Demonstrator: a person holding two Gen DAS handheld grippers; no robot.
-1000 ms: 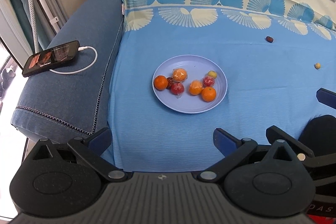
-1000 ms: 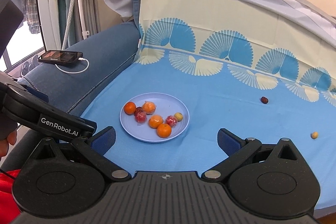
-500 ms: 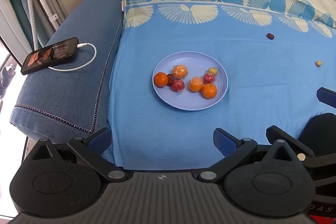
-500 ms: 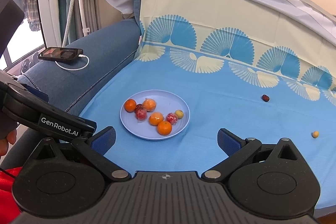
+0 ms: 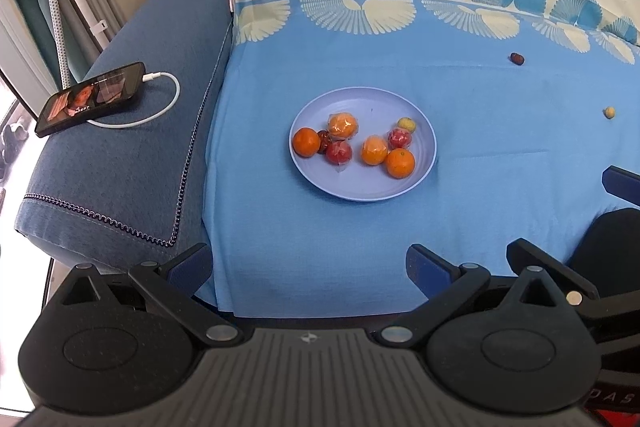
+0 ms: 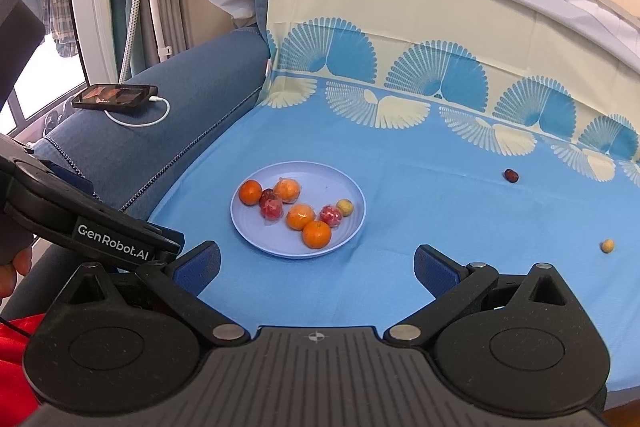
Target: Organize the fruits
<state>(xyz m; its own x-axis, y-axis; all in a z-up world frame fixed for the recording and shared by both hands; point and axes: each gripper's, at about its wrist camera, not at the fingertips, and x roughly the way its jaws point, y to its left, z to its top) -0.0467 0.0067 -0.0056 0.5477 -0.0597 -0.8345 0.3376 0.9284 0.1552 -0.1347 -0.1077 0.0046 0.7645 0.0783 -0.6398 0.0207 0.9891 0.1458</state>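
Looking past my two tools, I see a phone [image 5: 91, 94] with a white cable [image 5: 160, 99] on the denim sofa arm [image 5: 120, 167], well apart from the fruit. Nothing lies between either claw and the plate [image 5: 362, 187]. My left gripper [image 5: 308, 267] hangs wide open and empty over the near edge of the blue cloth [image 5: 500, 167]; my right gripper [image 6: 318, 267] is equally wide and empty. The lilac plate sits mid-cloth holding four oranges, two of them wrapped, reddish fruits and a small yellow one. A dark red fruit [image 6: 511, 175] and a yellow fruit [image 6: 607, 245] lie loose to the right.
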